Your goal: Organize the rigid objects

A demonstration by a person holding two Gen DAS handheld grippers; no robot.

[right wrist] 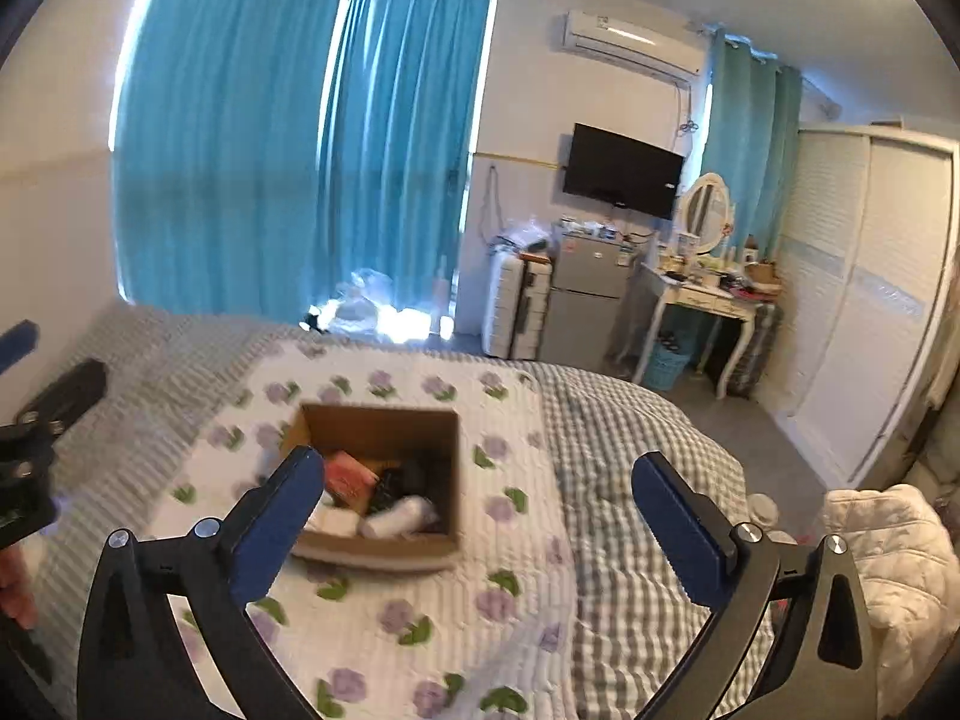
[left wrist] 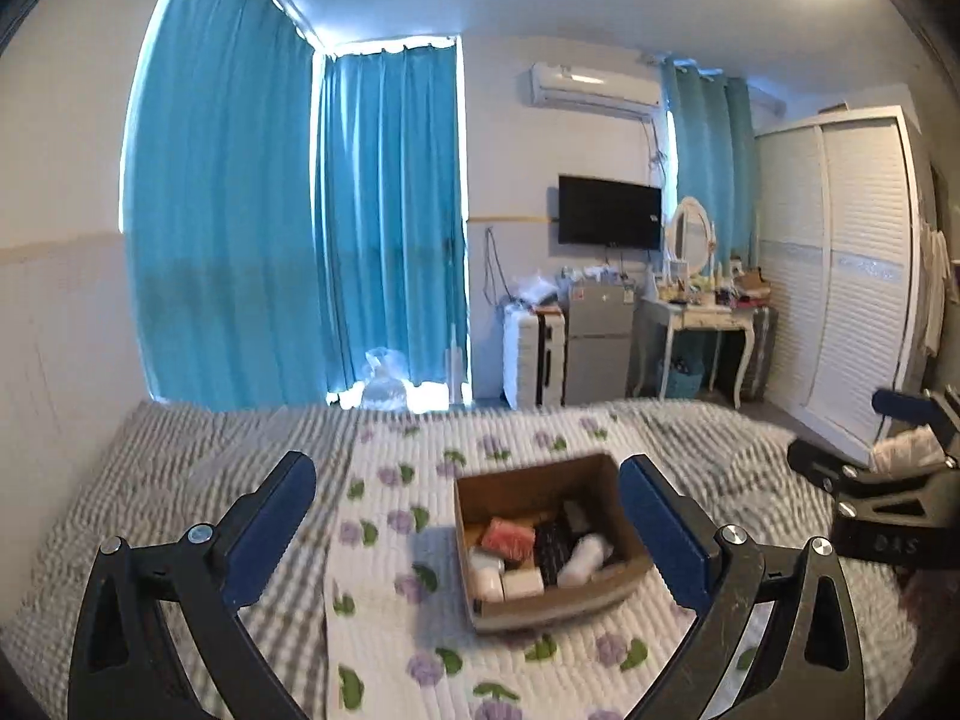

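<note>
In the left wrist view, the left gripper (left wrist: 468,516) has its two blue-padded fingers (left wrist: 273,519) standing wide apart, and nothing is between them that they touch. Beyond the fingers, a brown cardboard box (left wrist: 606,591) sits on a white quilt (left wrist: 390,540) with purple flowers, which is spread over a grey checked bed cover (left wrist: 150,480). The box is open at the top. Inside it lie several small things packed close together: a pink packet (left wrist: 509,538), a dark patterned item (left wrist: 552,543), a white bottle (left wrist: 581,561) lying on its side, and white small boxes (left wrist: 522,583) at the near side. At the right edge, part of the right gripper (left wrist: 888,480) shows above the bed. Behind the bed hang blue curtains (left wrist: 240,210), and further back are a wall television (left wrist: 609,211) and a dressing table (left wrist: 708,315) with a mirror.

In the right wrist view, the right gripper (right wrist: 477,501) also has its fingers (right wrist: 678,525) spread wide, with nothing held. The same box (right wrist: 444,450) is on the flowered quilt, to the left of the middle between the fingers; the left finger covers its near left corner in this view. The picture is slightly blurred here. At the left edge the left gripper (right wrist: 30,426) is partly seen. A white padded garment (right wrist: 888,552) lies at the right, beside the bed.
</note>
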